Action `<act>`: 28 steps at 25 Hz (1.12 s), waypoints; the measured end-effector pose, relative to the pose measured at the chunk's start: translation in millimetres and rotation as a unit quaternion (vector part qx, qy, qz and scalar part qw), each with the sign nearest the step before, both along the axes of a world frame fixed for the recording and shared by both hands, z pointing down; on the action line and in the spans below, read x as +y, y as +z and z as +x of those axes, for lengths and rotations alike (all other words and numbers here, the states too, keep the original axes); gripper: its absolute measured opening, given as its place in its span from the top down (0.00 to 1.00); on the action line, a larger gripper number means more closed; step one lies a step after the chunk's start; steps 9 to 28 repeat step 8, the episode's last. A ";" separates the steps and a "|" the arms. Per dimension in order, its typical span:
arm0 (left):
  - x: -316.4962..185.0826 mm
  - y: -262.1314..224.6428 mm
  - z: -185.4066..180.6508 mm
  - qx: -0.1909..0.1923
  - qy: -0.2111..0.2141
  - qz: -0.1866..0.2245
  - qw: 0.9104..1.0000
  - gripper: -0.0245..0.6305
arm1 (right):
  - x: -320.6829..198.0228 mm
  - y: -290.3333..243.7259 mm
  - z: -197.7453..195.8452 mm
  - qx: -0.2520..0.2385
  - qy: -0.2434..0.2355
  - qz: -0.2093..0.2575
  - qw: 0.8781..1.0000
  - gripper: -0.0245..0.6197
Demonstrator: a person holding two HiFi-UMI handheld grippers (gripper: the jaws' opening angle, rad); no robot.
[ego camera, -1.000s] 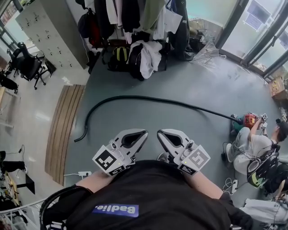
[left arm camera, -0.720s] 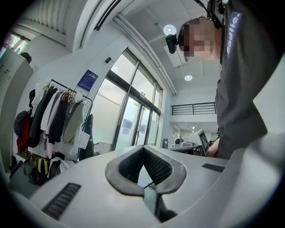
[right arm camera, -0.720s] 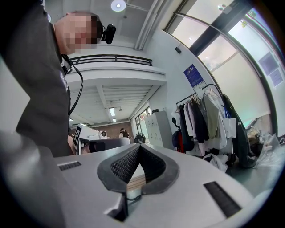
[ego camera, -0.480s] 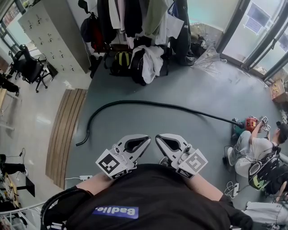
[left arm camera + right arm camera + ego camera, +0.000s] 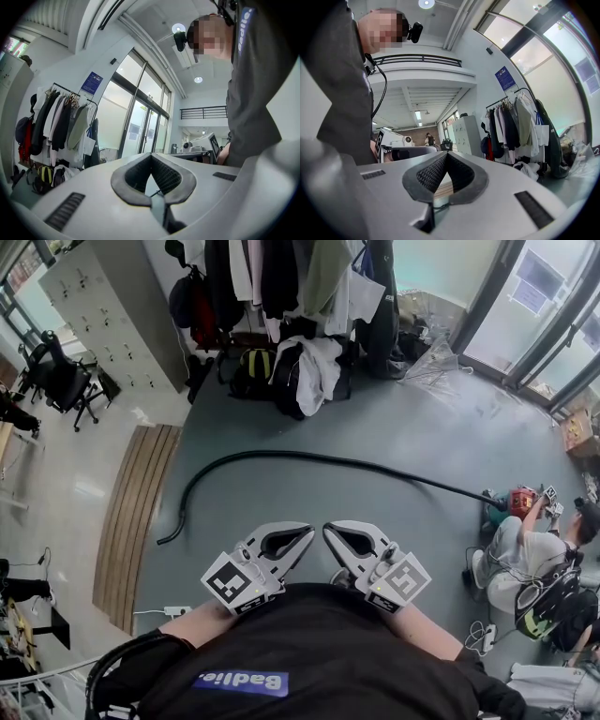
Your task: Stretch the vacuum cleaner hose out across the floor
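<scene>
black hose curved across floor, both hand-held grippers closed, empty

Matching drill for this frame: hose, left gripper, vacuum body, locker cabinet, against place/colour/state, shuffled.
Column 1
1. hose
2. left gripper
3. vacuum body
4. locker cabinet

Column 2
A. red, far right of the head view
B. shut, nothing between the jaws
C. black, lying in a long curve
D. pale grey, standing at top left of the head view

Pairs: 1-C, 2-B, 3-A, 4-D
</scene>
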State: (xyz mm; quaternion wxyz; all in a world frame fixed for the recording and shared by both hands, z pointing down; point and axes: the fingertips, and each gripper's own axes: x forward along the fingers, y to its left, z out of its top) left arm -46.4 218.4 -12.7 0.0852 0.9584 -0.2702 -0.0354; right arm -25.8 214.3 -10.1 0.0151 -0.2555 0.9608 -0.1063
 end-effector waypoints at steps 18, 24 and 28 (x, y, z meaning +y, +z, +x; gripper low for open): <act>4.2 2.9 -1.3 -0.001 -0.009 -0.003 1.000 0.95 | 3.7 5.5 2.1 0.004 0.003 -0.001 1.000 0.95; 4.2 2.9 -1.3 -0.001 -0.009 -0.003 1.000 0.95 | 3.7 5.5 2.1 0.004 0.003 -0.001 1.000 0.95; 4.2 2.9 -1.3 -0.001 -0.009 -0.003 1.000 0.95 | 3.7 5.5 2.1 0.004 0.003 -0.001 1.000 0.95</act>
